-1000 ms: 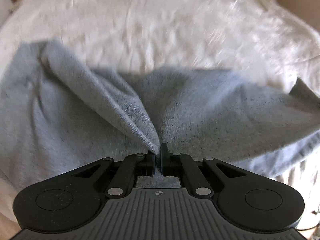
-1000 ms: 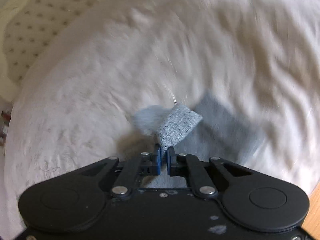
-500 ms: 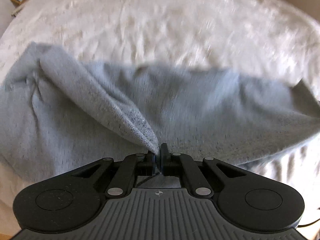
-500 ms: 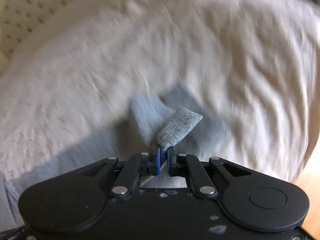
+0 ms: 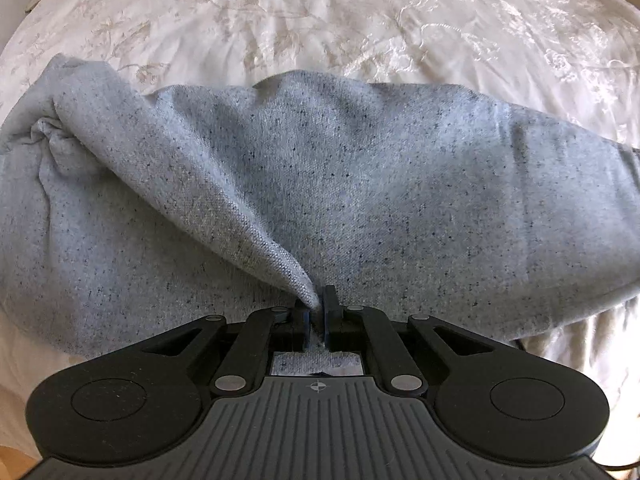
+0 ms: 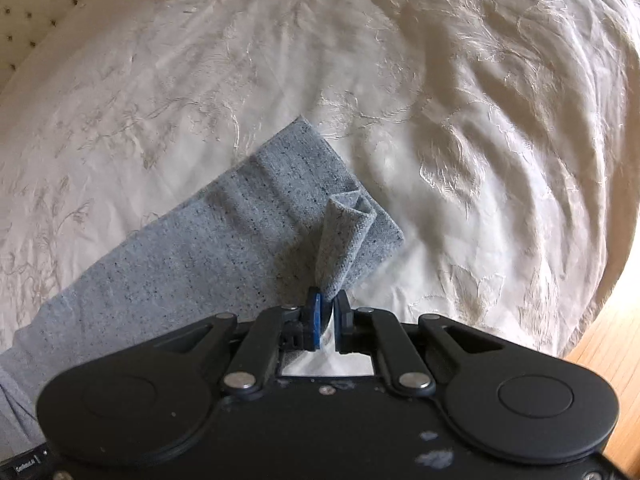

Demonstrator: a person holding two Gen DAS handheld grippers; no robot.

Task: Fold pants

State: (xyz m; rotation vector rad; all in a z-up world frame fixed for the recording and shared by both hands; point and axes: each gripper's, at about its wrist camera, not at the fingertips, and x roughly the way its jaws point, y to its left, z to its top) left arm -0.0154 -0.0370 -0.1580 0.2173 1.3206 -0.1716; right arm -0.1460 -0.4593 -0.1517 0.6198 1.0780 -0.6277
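– On the bed, what is lying?

– Grey speckled pants (image 5: 400, 184) are lying on a cream bedspread (image 5: 320, 20) with an embroidered flower pattern. In the left wrist view the wide part is spreading across the whole picture, and one fold is rising from the far left toward the tool.

– What is the left gripper (image 5: 318, 308) doing?

– It is pointing steeply down. Its jaws are standing narrow and are beginning to open. The tip of that fold is sitting between the blue pads, and they seem to be pinching it.

– And the right gripper (image 6: 327, 312)?

– It is also pointing down, with its jaws almost closed. It is holding a corner of the leg end (image 6: 304, 176), which is curling up from the flat leg. The rest of the leg is lying flat and running toward the lower left of that view. A wooden floor (image 6: 616, 340) is showing at the right edge.

– Are you reading any brand or writing?

– No brand is showing on the pants. A small cross mark (image 5: 318, 386) is sitting on the left tool's body. A tiny white label (image 6: 26, 467) is showing at the lower left corner of the right wrist view, but the letters are too small to read.
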